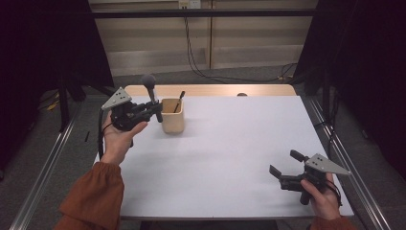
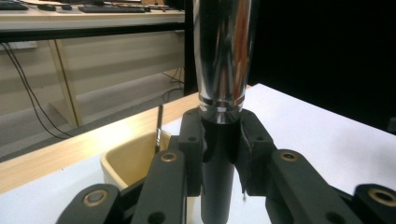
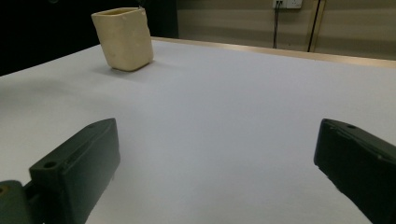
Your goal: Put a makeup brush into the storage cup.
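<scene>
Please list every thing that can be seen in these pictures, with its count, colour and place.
brush: one, black handle, silver collar, dark head; held upright in the left gripper, just left of the cup
cup: one, cream; on the table, far left part
thin tool: one, dark; standing slanted inside the cup
table: one, white top with a wooden strip along the far edge
cables: several, black; on the floor and wall behind the table
left gripper: one, black with grey plate; raised at the far left, fingers shut on the brush handle
right gripper: one, black with grey plate; low at the near right, fingers wide apart, nothing between them
hands and orange sleeves: two; coming in from the near edge
</scene>
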{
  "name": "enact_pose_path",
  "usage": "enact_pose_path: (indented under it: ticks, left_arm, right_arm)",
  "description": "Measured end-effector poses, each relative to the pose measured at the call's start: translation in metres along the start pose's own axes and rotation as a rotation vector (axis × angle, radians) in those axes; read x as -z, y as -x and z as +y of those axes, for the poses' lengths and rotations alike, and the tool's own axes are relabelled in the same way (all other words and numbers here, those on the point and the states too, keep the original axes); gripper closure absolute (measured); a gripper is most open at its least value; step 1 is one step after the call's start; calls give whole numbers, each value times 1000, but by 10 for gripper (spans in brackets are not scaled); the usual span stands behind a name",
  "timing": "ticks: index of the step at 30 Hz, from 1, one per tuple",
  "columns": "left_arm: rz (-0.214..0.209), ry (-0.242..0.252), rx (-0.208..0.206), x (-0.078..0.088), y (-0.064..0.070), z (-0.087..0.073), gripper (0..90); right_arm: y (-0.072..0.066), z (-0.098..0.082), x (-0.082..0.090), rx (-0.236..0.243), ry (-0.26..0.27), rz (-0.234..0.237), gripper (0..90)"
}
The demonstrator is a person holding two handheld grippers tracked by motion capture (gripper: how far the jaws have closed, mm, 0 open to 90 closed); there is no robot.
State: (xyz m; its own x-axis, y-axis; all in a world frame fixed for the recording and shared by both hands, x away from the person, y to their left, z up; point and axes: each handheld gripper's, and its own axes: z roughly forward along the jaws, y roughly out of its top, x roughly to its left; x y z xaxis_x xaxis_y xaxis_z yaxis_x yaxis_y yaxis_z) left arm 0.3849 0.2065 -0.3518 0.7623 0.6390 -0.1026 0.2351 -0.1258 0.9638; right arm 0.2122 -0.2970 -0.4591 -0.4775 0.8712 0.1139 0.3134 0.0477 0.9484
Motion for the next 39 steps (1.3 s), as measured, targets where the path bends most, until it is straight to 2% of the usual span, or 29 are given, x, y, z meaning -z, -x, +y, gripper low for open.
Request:
enact_pose_path:
  ticks: [3, 6, 7, 12, 17, 18, 26, 28, 30, 33, 35, 39]
  left_arm:
    - [21, 21, 17, -7, -3, 1, 746]
    - [43, 4, -4, -17, -4, -1, 747]
    - [44, 6, 8, -20, -5, -1, 746]
    - [64, 19, 7, -30, -11, 6, 746]
    - [89, 29, -13, -40, -16, 9, 746]
    - [89, 39, -15, -42, -18, 8, 746]
    - [114, 23, 7, -49, -29, 4, 746]
    - [117, 23, 26, -52, -31, 3, 746]
    - [122, 19, 14, -53, -33, 4, 746]
    - [127, 24, 19, -56, -35, 3, 746]
    - [130, 15, 0, -59, -35, 1, 746]
    - [126, 16, 13, -64, -35, -3, 746]
  right_arm:
    - [-1, -1, -1, 1, -9, 6, 0]
    - [-2, -1, -2, -4, -11, 12, 0]
    - [-2, -1, -1, -3, -10, 11, 0]
    - [-2, -1, -1, -3, -12, 10, 0]
    - [-2, -2, -3, -3, -14, 12, 0]
    - [-2, -1, -3, -4, -14, 10, 0]
    - [-2, -2, -3, -3, -17, 12, 0]
    - [-2, -2, -3, -3, -17, 12, 0]
    - [-2, -2, -3, 0, -19, 13, 0]
    - [-2, -2, -3, 2, -22, 17, 0]
    - [-2, -2, -4, 2, -22, 18, 0]
    - [-2, -2, -3, 0, -25, 19, 0]
